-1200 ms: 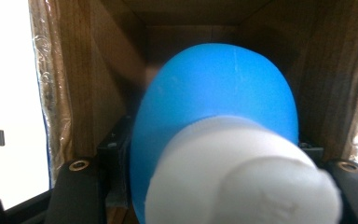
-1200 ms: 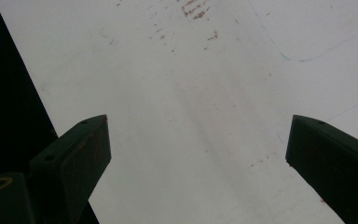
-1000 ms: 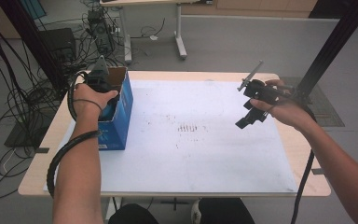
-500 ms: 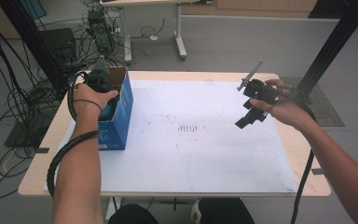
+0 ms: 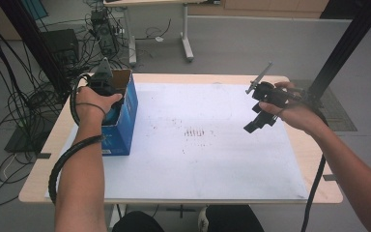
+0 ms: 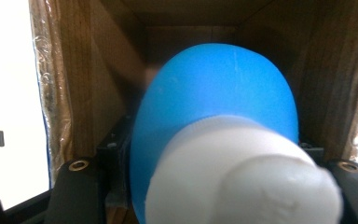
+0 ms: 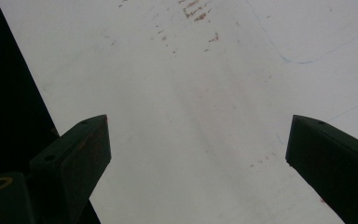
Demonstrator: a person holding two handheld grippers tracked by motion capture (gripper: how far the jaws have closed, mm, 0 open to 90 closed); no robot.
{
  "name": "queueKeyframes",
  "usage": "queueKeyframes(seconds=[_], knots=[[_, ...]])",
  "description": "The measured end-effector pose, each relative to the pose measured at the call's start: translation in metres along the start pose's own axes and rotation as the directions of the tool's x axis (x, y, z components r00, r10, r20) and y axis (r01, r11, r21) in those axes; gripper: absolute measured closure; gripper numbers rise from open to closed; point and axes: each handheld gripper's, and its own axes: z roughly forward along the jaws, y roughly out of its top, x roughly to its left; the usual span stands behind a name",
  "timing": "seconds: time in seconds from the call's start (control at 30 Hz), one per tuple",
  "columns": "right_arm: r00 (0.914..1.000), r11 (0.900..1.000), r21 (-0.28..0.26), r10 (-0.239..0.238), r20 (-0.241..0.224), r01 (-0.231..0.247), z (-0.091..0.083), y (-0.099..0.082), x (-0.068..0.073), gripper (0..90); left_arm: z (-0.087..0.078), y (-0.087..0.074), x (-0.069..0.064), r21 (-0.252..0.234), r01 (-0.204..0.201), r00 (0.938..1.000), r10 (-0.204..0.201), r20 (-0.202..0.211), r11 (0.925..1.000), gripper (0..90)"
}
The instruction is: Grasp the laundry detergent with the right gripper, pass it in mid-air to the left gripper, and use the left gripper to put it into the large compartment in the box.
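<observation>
Left forearm comes in from the lower left of the high view and runs up to the blue cardboard box [image 5: 121,123] at the left end of the counter [image 5: 174,79]; the hand is wrapped over the left gripper [image 5: 102,82], which points down into the box's open top. One box on the counter, standing on the left edge of the one white sheet [image 5: 198,164] that covers most of the surface. In the left gripper view, one blue bottle [image 6: 214,107] with a white cap [image 6: 242,182] sits between the two black jaws, cap end toward the camera, body reaching into the brown cardboard interior; the jaws are closed onto its sides, so the bottle is gripped and is inside the box. Middle of the sheet carries a patch of small reddish-brown marks [image 5: 197,132]. Right forearm enters from the lower right, hand raised above the right end of the counter, well apart from the box. One right gripper [image 5: 256,123] in that hand, tipped down and toward the sheet. In the right gripper view, its two jaws stand wide apart, with only the white sheet and its faint marks between them; it grips nothing and touches nothing.
</observation>
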Motion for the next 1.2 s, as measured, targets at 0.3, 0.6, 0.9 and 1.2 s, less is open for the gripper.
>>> queueKeyframes(seconds=[0.3,0.6,0.9,1.2], knots=[[1.0,1.0,-0.002,-0.004,-0.001,0.004,0.001,0.002,0.001,6.6,0.0,0.0,0.0,-0.002,-0.002,1.0,0.002,0.001,1.0,35.6],[1.0,1.0,-0.004,-0.004,-0.003,0.004,0.0,0.001,0.001,6.6,-0.002,-0.002,0.0,-0.005,-0.011,0.9999,0.011,-0.012,0.9999,32.4],[0.9999,0.9999,-0.011,-0.013,0.0,0.013,-0.001,0.003,0.002,6.6,-0.016,-0.006,-0.002,-0.011,-0.028,0.9988,0.027,-0.04,0.9995,30.7],[0.9999,0.9998,-0.017,-0.013,-0.008,0.013,0.001,0.005,0.002,6.6,-0.029,-0.01,-0.006,-0.016,-0.036,0.9986,0.036,-0.04,0.9992,28.8]])
